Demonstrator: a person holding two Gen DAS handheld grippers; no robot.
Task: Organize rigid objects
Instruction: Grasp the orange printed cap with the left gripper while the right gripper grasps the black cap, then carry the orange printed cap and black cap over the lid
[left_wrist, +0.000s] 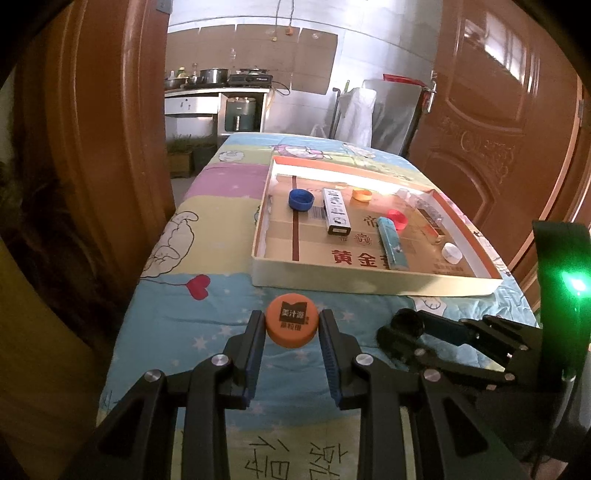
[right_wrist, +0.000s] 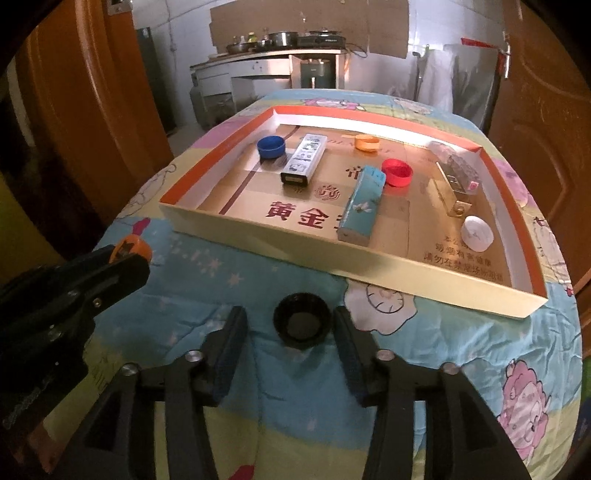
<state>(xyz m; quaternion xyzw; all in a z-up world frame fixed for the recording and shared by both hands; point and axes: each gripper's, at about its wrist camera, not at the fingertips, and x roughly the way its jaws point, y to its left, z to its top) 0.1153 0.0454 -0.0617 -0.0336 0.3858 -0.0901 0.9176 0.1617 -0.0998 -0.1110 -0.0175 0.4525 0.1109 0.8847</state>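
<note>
My left gripper is shut on an orange bottle cap with a dark label, held just above the quilt in front of the tray. It also shows in the right wrist view. My right gripper is open around a black cap that lies on the quilt, with a gap on each side. The black cap shows in the left wrist view too. The shallow cardboard tray holds a blue cap, a red cap, a small orange cap, a white cap and two lighters.
A white patterned lighter and a blue lighter lie mid-tray; a clear box sits at its right side. The table has a cartoon quilt. Wooden doors flank it; a kitchen counter is behind.
</note>
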